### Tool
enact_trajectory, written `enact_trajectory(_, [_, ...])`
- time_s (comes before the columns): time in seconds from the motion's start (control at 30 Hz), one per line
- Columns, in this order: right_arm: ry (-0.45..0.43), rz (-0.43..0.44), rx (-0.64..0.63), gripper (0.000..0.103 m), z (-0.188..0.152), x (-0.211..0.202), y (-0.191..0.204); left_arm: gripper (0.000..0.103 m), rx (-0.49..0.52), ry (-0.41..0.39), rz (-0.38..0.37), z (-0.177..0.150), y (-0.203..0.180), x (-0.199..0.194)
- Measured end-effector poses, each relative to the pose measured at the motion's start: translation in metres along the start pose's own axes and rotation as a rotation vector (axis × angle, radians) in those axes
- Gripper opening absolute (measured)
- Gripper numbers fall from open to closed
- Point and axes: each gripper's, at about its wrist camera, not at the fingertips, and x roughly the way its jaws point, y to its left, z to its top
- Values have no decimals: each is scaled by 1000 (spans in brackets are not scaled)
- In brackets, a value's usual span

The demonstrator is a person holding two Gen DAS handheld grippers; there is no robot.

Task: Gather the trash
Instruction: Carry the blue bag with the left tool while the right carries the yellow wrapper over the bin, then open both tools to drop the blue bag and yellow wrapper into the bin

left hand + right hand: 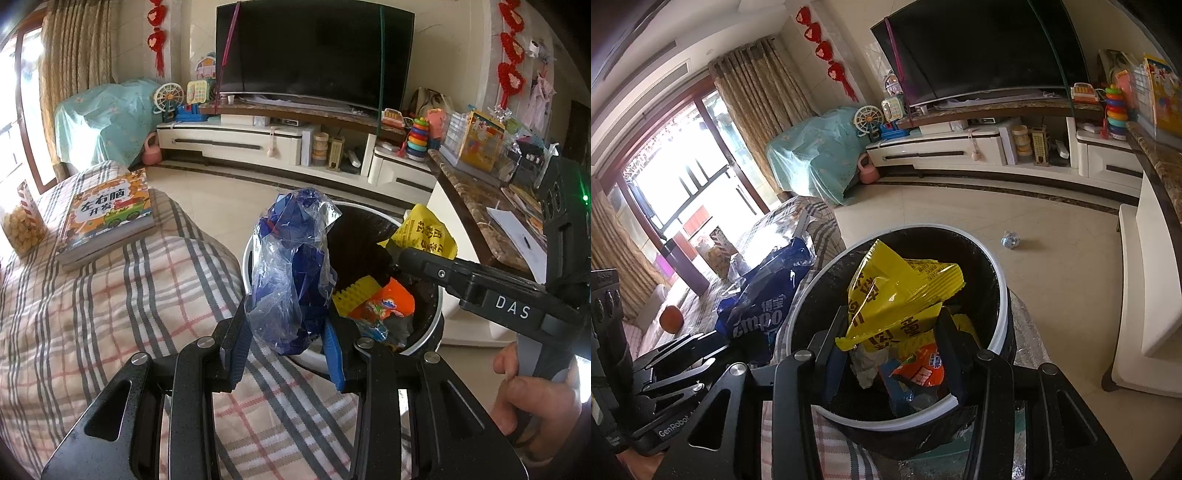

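Left gripper (286,338): jaws clamped on a crumpled blue-and-clear plastic wrapper (291,273), poised at the 9 o'clock rim of the round black, white-rimmed trash bin (248,254). Right gripper (892,345): jaws pinching a crinkled yellow foil snack bag (892,295), already above the bin mouth. Judgement: centre each piece over the opening before letting go; wrapper risks spilling onto the plaid bedcover (110,317).
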Motion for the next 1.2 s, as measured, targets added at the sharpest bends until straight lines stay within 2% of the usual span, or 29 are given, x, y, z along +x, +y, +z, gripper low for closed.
enact_trajectory(1.2, [41,-12,-2,49,9,12,2,34,29,30,16,8,-6,19])
